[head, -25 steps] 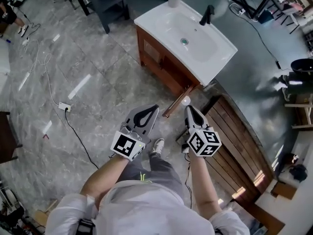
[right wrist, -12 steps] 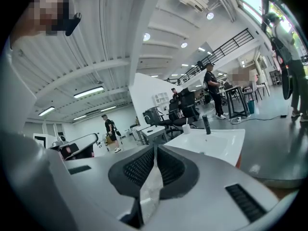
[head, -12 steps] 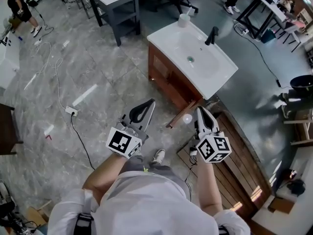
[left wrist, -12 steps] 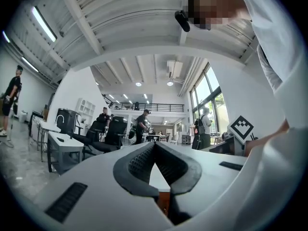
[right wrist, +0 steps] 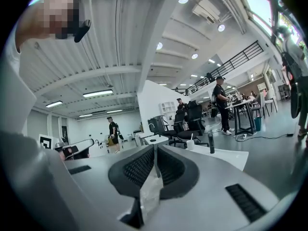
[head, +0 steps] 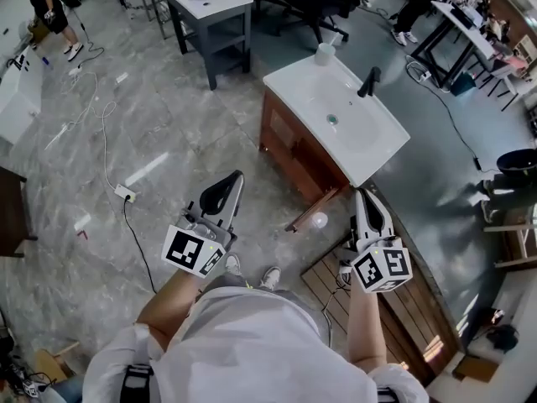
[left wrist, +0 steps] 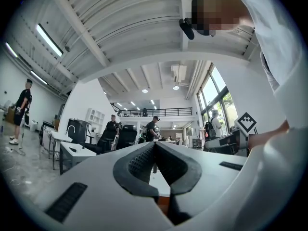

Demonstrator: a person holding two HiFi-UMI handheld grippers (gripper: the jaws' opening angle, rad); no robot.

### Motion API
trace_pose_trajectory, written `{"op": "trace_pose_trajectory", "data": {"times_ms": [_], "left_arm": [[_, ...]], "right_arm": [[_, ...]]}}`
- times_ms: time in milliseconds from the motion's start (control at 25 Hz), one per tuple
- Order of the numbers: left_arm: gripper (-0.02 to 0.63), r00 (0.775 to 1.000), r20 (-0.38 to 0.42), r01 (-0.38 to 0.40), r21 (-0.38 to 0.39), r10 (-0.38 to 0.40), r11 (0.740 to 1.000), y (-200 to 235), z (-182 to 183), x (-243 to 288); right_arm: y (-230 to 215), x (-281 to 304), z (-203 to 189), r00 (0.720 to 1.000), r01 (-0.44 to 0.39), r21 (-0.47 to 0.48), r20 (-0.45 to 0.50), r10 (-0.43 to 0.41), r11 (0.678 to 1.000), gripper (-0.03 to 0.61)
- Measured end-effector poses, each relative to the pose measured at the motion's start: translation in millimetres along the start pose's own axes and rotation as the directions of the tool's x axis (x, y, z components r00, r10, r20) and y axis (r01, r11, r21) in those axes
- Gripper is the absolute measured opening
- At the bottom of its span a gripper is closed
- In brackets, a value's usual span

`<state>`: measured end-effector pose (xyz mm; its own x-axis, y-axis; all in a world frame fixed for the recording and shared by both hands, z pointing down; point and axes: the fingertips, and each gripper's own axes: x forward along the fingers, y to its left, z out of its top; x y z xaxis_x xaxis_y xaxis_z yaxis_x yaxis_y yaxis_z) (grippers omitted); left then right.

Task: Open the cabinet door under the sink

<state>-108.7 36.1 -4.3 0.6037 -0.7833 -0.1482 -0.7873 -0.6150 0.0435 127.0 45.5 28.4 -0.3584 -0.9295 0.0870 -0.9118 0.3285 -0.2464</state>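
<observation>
The brown wooden cabinet (head: 289,145) stands under the white sink (head: 340,112). Its door (head: 315,210) hangs swung out toward me, with a small white round thing (head: 319,221) by its free edge. My left gripper (head: 235,177) is shut and empty, left of the door and apart from it. In the left gripper view the left gripper (left wrist: 154,146) points level at the room. My right gripper (head: 362,193) is right of the door, not touching it. In its own view the right gripper (right wrist: 155,148) is shut with a scrap of clear plastic (right wrist: 150,191) between the pads.
A black faucet (head: 369,81) and a white soap bottle (head: 325,53) stand on the sink. Wooden slats (head: 403,250) lie on the floor at the right. A grey side table (head: 210,2) stands behind; a power strip with cable (head: 124,194) lies at the left. People stand further off.
Both grippers have risen and spread apart, away from the open door. The view has pulled back from the cabinet. Neither gripper's jaws changed.
</observation>
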Motion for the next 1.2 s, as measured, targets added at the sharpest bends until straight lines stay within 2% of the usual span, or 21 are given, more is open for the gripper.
{"op": "trace_pose_trajectory", "data": {"times_ms": [280,680,1200], "left_arm": [[0.018,0.998,0.032,-0.060,-0.008,0.060,0.998,21,20,-12],[0.018,0.993,0.037,-0.112,0.015,0.112,0.994,39,27,-8],[0.018,0.995,0.040,-0.096,0.004,0.096,0.995,39,27,13]], "right_arm": [[-5,-17,19,0.997,0.050,-0.062,0.056,-0.046,0.997,0.046],[-32,-30,36,0.989,0.111,-0.041,0.102,-0.107,0.993,0.046],[-15,2,49,0.994,0.035,-0.076,0.103,-0.027,0.996,0.045]]}}
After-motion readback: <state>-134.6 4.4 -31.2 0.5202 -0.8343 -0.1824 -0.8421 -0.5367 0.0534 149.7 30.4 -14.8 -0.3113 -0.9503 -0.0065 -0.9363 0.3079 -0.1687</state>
